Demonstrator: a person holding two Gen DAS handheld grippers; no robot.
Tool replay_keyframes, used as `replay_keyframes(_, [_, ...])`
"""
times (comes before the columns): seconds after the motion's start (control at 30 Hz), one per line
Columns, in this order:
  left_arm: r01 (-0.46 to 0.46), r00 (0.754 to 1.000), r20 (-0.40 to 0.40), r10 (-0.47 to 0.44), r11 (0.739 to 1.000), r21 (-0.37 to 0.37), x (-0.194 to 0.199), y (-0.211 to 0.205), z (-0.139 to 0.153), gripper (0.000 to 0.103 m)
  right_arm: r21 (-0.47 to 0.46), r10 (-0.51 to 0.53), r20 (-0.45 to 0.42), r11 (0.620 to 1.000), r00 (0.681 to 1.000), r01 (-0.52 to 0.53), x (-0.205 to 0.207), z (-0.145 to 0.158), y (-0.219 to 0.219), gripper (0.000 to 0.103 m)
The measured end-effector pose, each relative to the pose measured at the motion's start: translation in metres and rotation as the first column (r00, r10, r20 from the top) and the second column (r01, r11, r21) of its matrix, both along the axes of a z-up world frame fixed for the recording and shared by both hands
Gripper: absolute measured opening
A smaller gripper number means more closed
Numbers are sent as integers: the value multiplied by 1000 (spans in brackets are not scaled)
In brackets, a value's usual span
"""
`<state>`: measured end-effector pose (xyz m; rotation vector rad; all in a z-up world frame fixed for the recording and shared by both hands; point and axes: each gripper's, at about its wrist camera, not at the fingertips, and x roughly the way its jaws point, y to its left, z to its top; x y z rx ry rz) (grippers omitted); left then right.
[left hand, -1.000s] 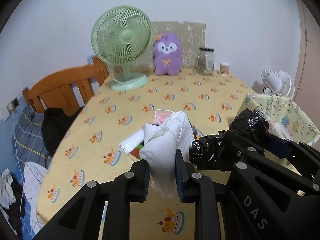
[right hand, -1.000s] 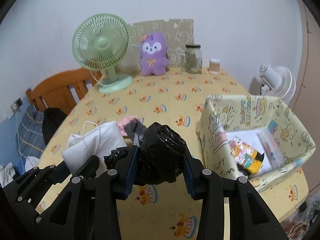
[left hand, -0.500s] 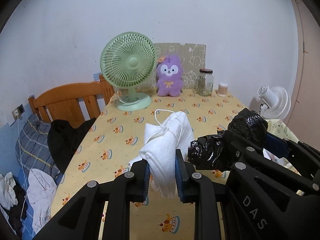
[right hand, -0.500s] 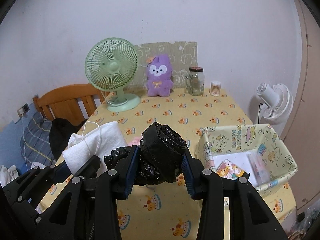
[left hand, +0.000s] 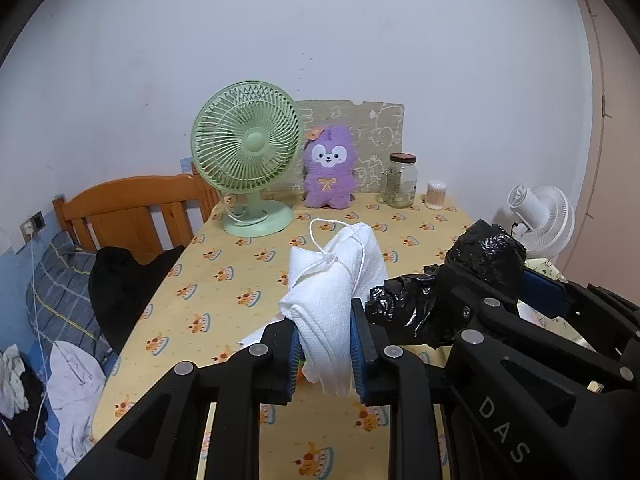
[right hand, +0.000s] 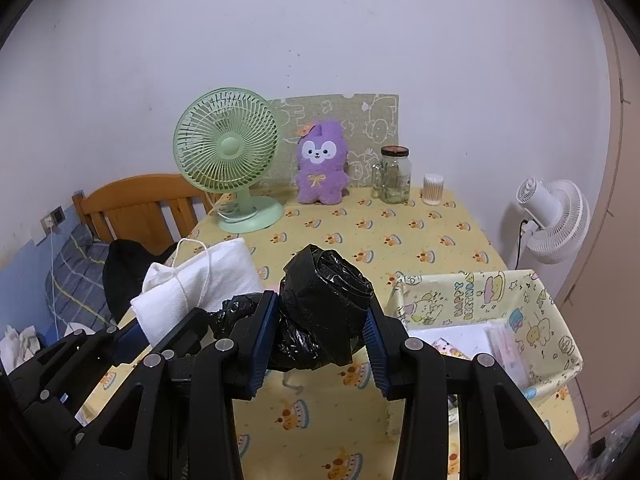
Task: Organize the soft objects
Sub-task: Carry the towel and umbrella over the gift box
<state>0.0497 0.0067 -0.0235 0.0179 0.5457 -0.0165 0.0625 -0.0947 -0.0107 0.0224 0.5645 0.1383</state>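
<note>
My left gripper [left hand: 325, 354] is shut on a folded white cloth tied with string [left hand: 334, 288] and holds it up above the yellow table [left hand: 224, 280]. The cloth also shows in the right wrist view [right hand: 200, 288]. My right gripper [right hand: 320, 344] is shut on a roll of black plastic bags [right hand: 324, 304], which also shows in the left wrist view [left hand: 480, 264], just right of the cloth. A patterned fabric bin [right hand: 520, 296] with several packets inside stands at the table's right, below and right of the right gripper.
A green desk fan [left hand: 248, 156], a purple plush toy [left hand: 330, 172], a glass jar [left hand: 400, 180] and a cotton-swab tub [left hand: 436, 195] stand at the table's far edge. A white floor fan [right hand: 556, 220] stands right. A wooden bed frame [left hand: 128, 208] and clothes lie left.
Both grippers have risen and pulled back from the table, still holding the cloth and the black bag roll. The table and bin now look lower and farther.
</note>
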Motion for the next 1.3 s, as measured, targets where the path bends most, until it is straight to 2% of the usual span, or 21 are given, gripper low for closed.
replay_keyframes(0.87, [111, 994, 19, -111, 994, -15, 26, -69, 10, 20, 9, -87, 65, 996, 994, 87, 13, 12, -69, 45])
replay_keyframes(1.3, [170, 985, 32, -169, 985, -9, 33, -106, 4, 20, 13, -146, 66, 989, 987, 145, 19, 4, -111, 45])
